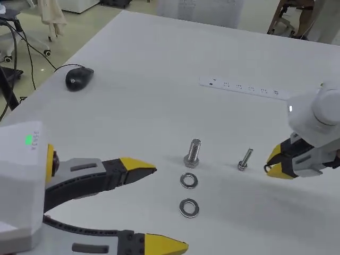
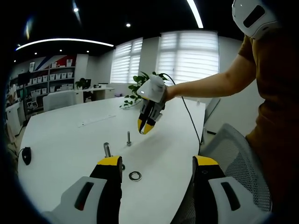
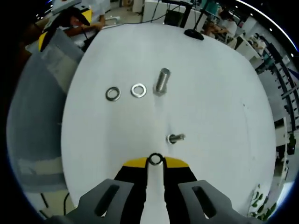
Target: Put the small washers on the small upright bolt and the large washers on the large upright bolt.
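The large upright bolt [image 1: 193, 154] stands mid-table, with two large washers [image 1: 188, 180] [image 1: 189, 207] lying flat in front of it. The small upright bolt [image 1: 245, 159] stands to its right. My right gripper [image 1: 275, 166] hovers just right of the small bolt, shut on a small washer [image 3: 155, 159] pinched at its yellow tips. In the right gripper view the small bolt [image 3: 176, 138] sits just ahead of the tips, and the large bolt [image 3: 162, 81] and both large washers [image 3: 138, 90] [image 3: 112, 94] lie farther off. My left gripper [image 1: 159, 210] is open at the lower left, near the washers, holding nothing.
A black mouse [image 1: 78, 78] rests at the far left of the white table [image 1: 138, 85]. A white power strip [image 1: 244, 88] lies at the back right. A grey chair [image 2: 233, 154] stands beside the table edge, next to the person's orange sleeve [image 2: 275, 84].
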Demonstrator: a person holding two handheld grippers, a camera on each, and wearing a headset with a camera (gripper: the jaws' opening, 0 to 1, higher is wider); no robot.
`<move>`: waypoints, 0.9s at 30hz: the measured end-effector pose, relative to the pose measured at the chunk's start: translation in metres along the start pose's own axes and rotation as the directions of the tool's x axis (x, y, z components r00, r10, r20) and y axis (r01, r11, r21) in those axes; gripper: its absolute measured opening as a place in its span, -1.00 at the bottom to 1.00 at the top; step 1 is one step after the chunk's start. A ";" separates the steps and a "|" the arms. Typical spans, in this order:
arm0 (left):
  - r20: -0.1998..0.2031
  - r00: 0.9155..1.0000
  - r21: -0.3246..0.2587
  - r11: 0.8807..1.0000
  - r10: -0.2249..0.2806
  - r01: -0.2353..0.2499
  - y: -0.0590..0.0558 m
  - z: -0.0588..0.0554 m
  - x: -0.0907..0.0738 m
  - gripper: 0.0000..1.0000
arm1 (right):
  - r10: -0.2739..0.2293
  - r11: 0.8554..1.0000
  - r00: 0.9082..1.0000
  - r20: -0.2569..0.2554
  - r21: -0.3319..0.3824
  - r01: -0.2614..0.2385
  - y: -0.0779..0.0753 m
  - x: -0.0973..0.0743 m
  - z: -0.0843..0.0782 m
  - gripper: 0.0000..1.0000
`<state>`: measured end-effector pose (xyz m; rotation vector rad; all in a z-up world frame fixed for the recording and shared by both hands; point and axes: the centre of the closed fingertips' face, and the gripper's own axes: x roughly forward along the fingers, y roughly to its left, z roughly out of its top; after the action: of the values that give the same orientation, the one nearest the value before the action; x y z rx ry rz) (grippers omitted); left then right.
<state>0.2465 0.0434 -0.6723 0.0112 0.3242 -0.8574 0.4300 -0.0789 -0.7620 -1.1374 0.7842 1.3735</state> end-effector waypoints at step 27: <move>-0.007 1.000 -0.025 1.000 0.018 -0.018 0.009 -0.005 -0.002 0.21 | -0.008 0.998 1.000 0.009 -0.059 0.009 -0.032 0.012 0.025 -0.76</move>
<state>0.2505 0.0517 -0.6778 -0.0063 0.3402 -0.8357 0.4575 -0.0468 -0.7606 -1.1782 0.7359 1.4015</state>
